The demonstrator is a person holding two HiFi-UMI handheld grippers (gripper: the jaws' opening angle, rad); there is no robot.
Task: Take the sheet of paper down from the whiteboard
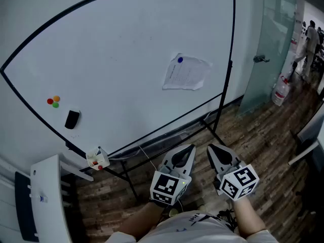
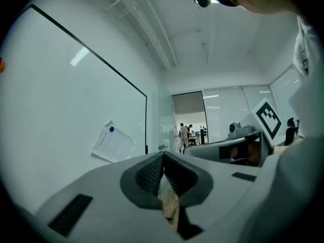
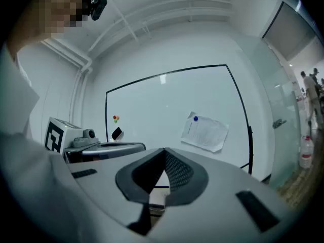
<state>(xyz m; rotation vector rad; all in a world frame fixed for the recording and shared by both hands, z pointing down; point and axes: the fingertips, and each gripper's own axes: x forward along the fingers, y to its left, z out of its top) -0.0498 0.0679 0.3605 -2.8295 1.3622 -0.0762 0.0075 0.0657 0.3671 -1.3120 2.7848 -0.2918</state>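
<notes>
**Both claws clenched and empty, the paper not yet taken down**

Your left gripper (image 2: 163, 158) has its jaws pressed together with nothing between them. Your right gripper (image 3: 164, 153) is the same, closed and empty. Both point level toward the board, side by side and well apart from it.

The white, slightly crumpled sheet of printed paper (image 1: 186, 75) hangs on the right part of the large white whiteboard (image 1: 116, 49). One small round blue magnet (image 1: 180, 60) holds it near its upper left corner, and the other corners seem free.

I think the main danger is tearing. If you pull the sheet while the magnet presses on it, the paper can rip at that corner. If you take the magnet first and do not hold the sheet, the sheet will probably slide down to the floor. The magnet is small and may also slip out of the pads. You must open the jaws before you reach the board, because closed tips would only push the paper.

The board stands on a thin black metal frame (image 1: 218, 116) over a dark wood-plank floor (image 1: 263, 140), so a hard push could perhaps move it. A black eraser (image 1: 72, 119) sticks to its left part. A frosted glass door (image 1: 268, 39) is on the right.
</notes>
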